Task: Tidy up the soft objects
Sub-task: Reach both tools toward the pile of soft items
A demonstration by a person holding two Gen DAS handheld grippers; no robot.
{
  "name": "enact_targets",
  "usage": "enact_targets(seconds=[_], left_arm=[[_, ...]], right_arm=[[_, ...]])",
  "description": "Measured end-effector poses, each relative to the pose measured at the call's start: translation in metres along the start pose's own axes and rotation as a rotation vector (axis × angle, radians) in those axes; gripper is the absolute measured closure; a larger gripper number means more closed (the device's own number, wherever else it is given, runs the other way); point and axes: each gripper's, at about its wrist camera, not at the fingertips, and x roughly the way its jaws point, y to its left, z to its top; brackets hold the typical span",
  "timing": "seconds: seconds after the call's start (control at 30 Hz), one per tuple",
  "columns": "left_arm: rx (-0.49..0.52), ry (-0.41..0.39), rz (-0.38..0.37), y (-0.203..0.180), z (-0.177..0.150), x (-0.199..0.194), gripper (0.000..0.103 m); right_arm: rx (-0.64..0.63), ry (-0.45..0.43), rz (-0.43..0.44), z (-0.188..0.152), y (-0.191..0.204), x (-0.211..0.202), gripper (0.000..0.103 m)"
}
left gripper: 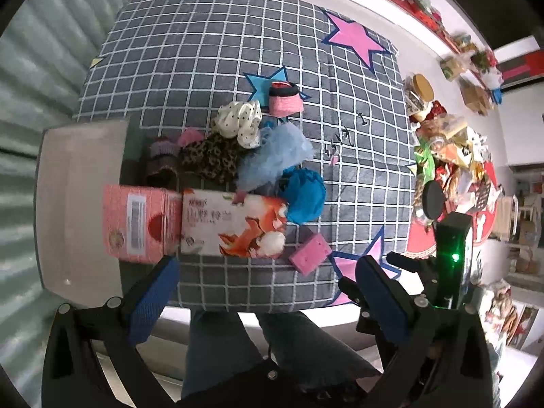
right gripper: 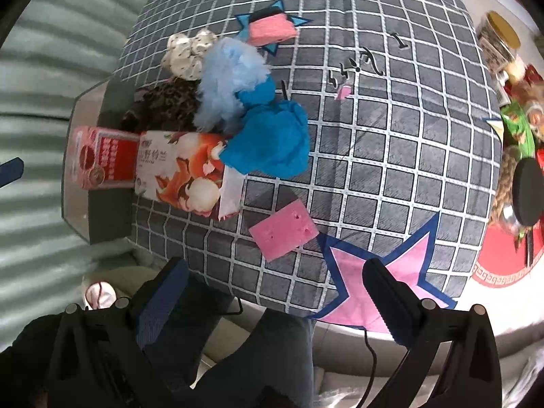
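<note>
A heap of soft things lies on the grey checked cloth [left gripper: 204, 51]: a pale blue mesh puff [left gripper: 275, 153], a bright blue puff [left gripper: 302, 197], a polka-dot scrunchie [left gripper: 239, 122], a leopard-print fabric piece [left gripper: 210, 159], a pink sock roll [left gripper: 285, 100] and a pink sponge [left gripper: 309, 253]. Two tissue packs sit beside them, one pink [left gripper: 136, 226], one with an orange print [left gripper: 234, 226]. My left gripper [left gripper: 265, 289] hovers open above the near edge, empty. My right gripper [right gripper: 275, 289] is open too, just short of the pink sponge [right gripper: 284, 229].
A clear plastic bin [left gripper: 78, 204] stands at the left edge of the cloth, with the pink pack over its rim. Snack packets and jars [left gripper: 448, 149] crowd the right side on a red mat. A person's legs in jeans [left gripper: 238, 346] show below the grippers.
</note>
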Motion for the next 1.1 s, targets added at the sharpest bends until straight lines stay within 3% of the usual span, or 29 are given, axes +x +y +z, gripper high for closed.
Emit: enact_targets(seconds=[0.17,0.37,0.63,0.8,1.1], left_arm=[[0.075,0.055,0.069,0.009,0.036,0.022,0.000],[0.148,0.079,0.116,0.023,0.079,0.056,0.000],[0.103,0.099,0.124,0.038,0.120,0.103,0.000],[0.031,0.122,0.125,0.050,0.134,0.122,0.000],[0.029,0.141,0.145,0.043,0.149,0.153,0.000]], right_arm=[[0.061,-0.002,0.034,0.008,0.006,0.012,0.000],[0.152,-0.006,0.011,0.018,0.005,0.024,0.000],[0.226,-0.012,-0.009,0.042,-0.004,0.045,0.000],[0.237,-0.028,-0.011,0.063,-0.006,0.057,0.000],[0.246,-0.034,-0.023,0.093,-0.007,0.086,0.000]])
